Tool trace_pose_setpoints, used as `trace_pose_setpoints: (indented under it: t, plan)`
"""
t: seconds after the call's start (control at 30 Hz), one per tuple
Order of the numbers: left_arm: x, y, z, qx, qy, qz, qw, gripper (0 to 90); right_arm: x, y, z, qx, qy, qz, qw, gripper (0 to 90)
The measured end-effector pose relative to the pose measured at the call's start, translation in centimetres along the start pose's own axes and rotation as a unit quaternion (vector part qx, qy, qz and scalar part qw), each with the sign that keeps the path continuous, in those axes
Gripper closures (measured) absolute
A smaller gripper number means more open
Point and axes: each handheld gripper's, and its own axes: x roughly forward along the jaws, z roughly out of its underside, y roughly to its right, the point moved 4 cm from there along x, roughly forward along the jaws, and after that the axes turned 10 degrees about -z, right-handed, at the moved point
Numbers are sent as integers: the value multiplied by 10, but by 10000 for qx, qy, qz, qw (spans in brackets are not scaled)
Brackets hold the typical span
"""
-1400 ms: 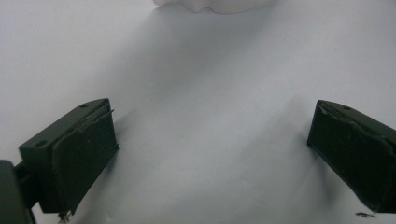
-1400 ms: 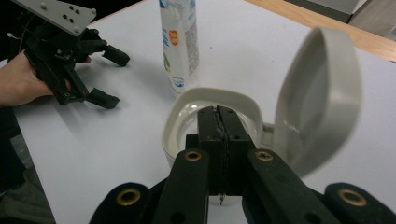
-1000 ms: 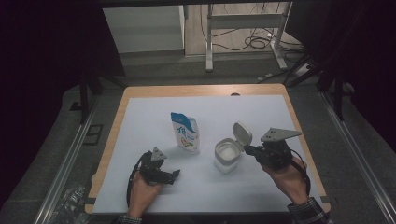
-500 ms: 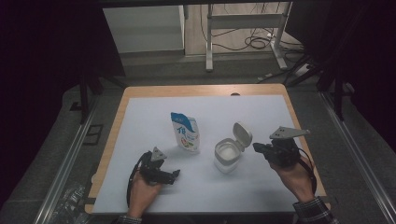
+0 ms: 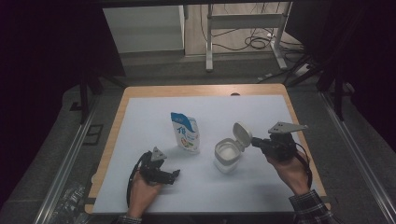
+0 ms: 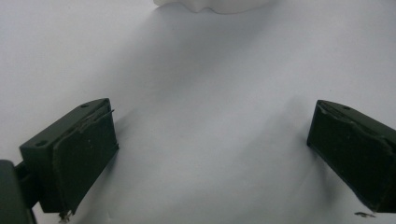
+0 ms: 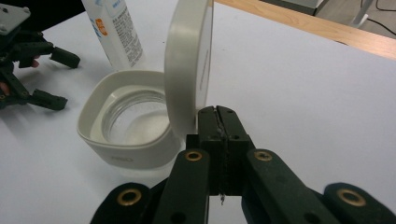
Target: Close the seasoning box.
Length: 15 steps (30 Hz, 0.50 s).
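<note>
white plastic makes up the container, a squarish tub with rounded corners and a clear round well inside, standing on the pale sheet of the bench a little right of the middle. its hinged lid stands raised on the right side, tilted up and back. in the right hand-held gripper view the lid rises on edge just ahead of the black jaws, and the container sits below and to the left of them.

the right hand-held gripper has its jaws pressed flat together with nothing between them, their tips just beside the lower back of the lid; whether they touch it i cannot tell. a second ago this hand-held gripper sat lower and closer to the tub, level with its rim; since then it has drifted slightly outward and further up the bench, while the lid stands as it did.

left of the container, near but apart, a blue and white pouch stands upright, unmoved from before.

the left hand-held gripper rests low on the sheet near the front edge, well apart from the tub, in the same spot as earlier. its own view shows the two jaws spread wide over bare white sheet, holding nothing.
</note>
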Motion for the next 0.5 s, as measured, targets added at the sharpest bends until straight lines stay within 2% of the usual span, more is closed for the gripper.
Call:
trace_pose_setpoints:
  t: [0.5]
  plan:
    - [0,0,0,-14,-16,11,10000,16,9,-12,-7,-119,79,-223,9996,889]
